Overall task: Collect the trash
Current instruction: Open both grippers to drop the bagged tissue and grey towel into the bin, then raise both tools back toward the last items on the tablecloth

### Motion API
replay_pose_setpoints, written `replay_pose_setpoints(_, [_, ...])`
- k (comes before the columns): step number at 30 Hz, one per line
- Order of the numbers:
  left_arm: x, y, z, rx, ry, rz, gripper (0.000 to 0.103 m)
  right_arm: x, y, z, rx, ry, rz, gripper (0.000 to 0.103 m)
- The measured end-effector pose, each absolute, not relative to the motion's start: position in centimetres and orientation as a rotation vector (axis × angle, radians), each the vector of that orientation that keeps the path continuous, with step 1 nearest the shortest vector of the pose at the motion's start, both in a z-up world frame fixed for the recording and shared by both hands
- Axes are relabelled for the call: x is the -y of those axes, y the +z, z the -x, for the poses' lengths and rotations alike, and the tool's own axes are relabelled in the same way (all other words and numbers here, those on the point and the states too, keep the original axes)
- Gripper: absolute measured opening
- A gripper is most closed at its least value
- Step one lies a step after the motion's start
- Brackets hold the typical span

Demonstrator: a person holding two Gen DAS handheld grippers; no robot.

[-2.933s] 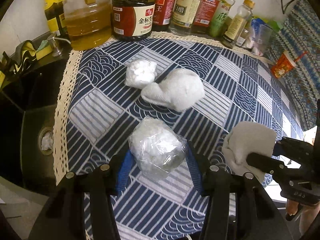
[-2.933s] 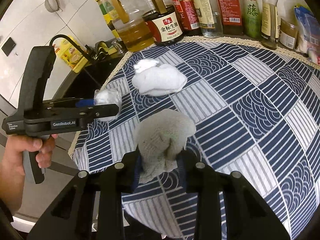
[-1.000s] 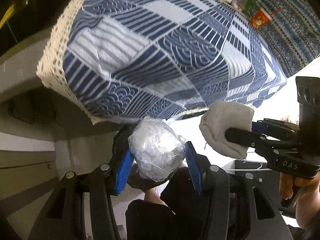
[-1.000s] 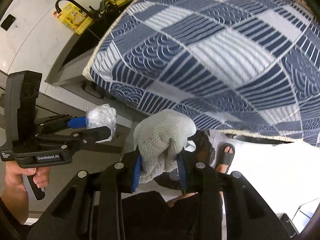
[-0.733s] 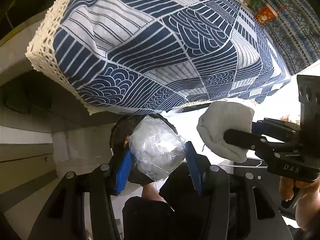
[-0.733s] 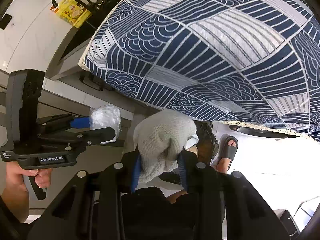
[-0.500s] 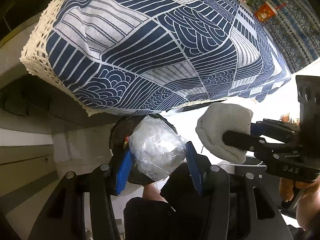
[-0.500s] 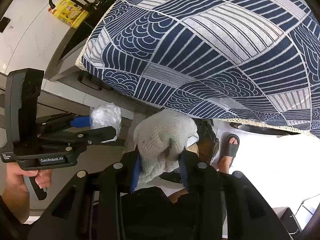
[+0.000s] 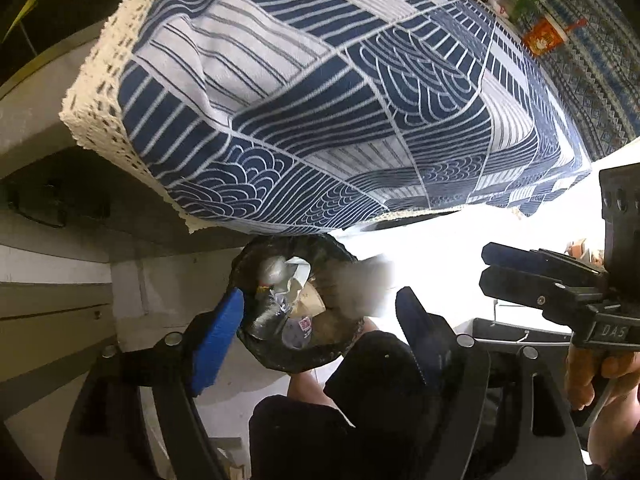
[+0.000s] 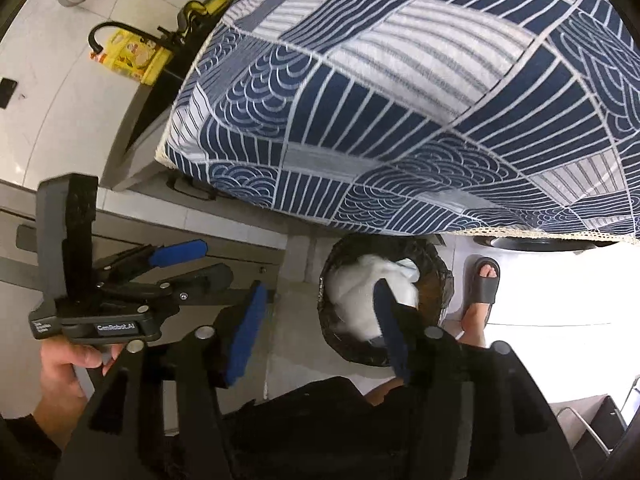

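A round bin with a black liner (image 9: 248, 336) stands on the floor below the table edge; it also shows in the right wrist view (image 10: 442, 276). My left gripper (image 9: 316, 320) is open and empty above it. A blurred grey wad (image 9: 366, 288) is in the air over the bin's right rim. My right gripper (image 10: 320, 320) is open and empty; in the left wrist view it (image 9: 486, 266) is at the right. White wads (image 10: 360, 296) lie inside the bin. Older trash (image 9: 294, 300) fills the bin.
The table with a blue-and-white patterned cloth (image 9: 320, 92) overhangs the bin. A person's foot in a sandal (image 10: 484, 288) stands right of the bin. Grey cabinet fronts (image 10: 200, 216) are to the left. Bottles and packets (image 9: 540, 36) stand at the table's far side.
Both grippers have opened and let go of their loads. The plastic-wrapped wad has left the left gripper and the grey wad the right gripper; they are dropping into the bin.
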State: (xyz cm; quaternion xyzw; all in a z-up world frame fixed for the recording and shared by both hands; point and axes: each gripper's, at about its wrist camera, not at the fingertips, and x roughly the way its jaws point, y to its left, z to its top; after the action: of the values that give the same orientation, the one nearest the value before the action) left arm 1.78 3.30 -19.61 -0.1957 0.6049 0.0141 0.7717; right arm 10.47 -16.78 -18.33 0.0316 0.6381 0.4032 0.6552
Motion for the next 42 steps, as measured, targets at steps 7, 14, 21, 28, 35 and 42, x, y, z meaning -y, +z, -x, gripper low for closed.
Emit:
replay_pose_setpoints(7, [-3.7,-18.3,-1.6,-1.277,0.041,0.418,0.076,16.9,-16.6,-10.5,-1.401,0.915,-0.073,0.059])
replay_pose_setpoints(14, [-4.1,-15.3,-1.8,-1.207,0.036,0.393,0.076,17.1,-14.2,-10.8,-1.340,0.913,-0.066,0.065])
replay_pose_setpoints(21, [-4.5,-11.4,-2.2,-1.118,0.026,0.354,0.076,17.8,-10.0,-11.6,-1.221,0.902,-0.071,0.080])
replay_pose_setpoints(28, [-5.1,-8.2,-3.9,-1.047,0.024,0.342,0.079,17.8,-6.5,-14.0,-1.120,0.908,-0.059,0.090])
replay_pose_setpoints(35, [-7.0,-5.5,-7.6,-0.997,0.066,0.353,0.079,15.3,-3.8,-18.3,-1.038,0.954,0.018,0.091])
replay_pose_setpoints(42, [-9.3,-4.2,-12.4,-0.994,0.116,0.373,0.079,12.3,-3.5,-24.1,-1.017,0.980,0.059,0.091])
